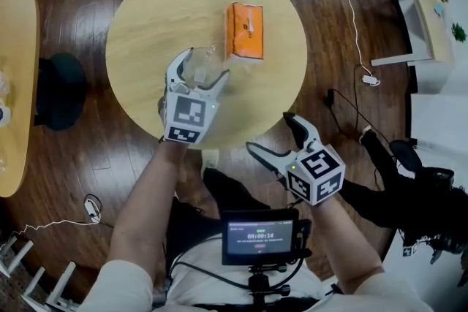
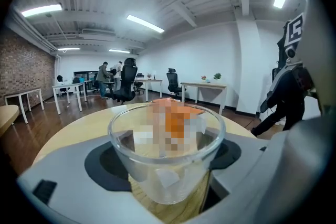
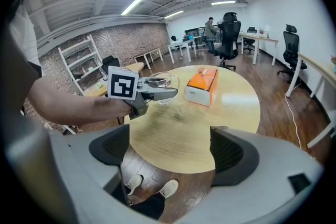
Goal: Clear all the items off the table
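Round wooden table (image 1: 146,25) stands on a dark wood floor. A clear glass cup (image 2: 167,165) is over the near left part of it, squeezed on both sides by the jaws of the left gripper (image 1: 203,66). An orange box (image 1: 246,29) lies just past the cup, nearer the middle. The right gripper (image 1: 268,131) hangs open and empty, off the table's near edge.
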The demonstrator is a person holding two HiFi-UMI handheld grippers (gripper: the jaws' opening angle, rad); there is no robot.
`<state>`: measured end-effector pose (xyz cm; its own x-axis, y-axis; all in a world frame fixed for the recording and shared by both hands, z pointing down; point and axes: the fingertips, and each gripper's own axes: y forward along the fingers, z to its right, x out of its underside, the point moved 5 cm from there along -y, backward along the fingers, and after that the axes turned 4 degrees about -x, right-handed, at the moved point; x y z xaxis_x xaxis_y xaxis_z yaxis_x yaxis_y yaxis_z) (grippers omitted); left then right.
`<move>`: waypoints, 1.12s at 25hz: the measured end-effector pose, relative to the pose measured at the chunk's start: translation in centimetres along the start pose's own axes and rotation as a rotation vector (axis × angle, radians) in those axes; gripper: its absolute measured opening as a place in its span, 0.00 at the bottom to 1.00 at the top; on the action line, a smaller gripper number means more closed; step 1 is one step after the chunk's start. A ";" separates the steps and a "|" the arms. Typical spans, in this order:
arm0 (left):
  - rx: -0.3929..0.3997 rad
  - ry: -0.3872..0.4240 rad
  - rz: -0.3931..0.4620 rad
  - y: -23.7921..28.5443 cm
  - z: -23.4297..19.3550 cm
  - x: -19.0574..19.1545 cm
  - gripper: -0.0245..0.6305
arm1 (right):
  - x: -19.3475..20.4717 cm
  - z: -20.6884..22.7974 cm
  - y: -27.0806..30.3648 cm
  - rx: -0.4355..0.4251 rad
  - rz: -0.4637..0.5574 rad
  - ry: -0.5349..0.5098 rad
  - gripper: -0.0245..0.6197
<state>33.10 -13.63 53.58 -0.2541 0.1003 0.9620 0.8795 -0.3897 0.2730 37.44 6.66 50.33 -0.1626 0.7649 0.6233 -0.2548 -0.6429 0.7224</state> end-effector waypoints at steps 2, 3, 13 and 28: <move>0.006 0.000 0.012 -0.6 -0.1 -0.7 0.63 | -0.5 -0.4 0.0 -0.006 0.005 -0.013 0.80; 0.011 -0.004 0.021 -0.9 -0.2 -1.1 0.63 | -0.6 -0.5 0.0 -0.007 0.005 -0.018 0.80; -0.031 -0.013 0.106 -5.1 -2.5 -6.3 0.63 | -3.0 -2.1 0.2 -0.041 0.029 -0.099 0.80; -0.366 -0.051 0.187 -19.7 -13.0 -10.2 0.63 | -9.4 -10.0 3.7 -0.226 0.035 -0.348 0.80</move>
<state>13.11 -18.88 38.22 -0.0753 0.0387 0.9964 0.7053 -0.7043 0.0807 28.51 -2.52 44.13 0.1468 0.6582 0.7384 -0.4637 -0.6136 0.6392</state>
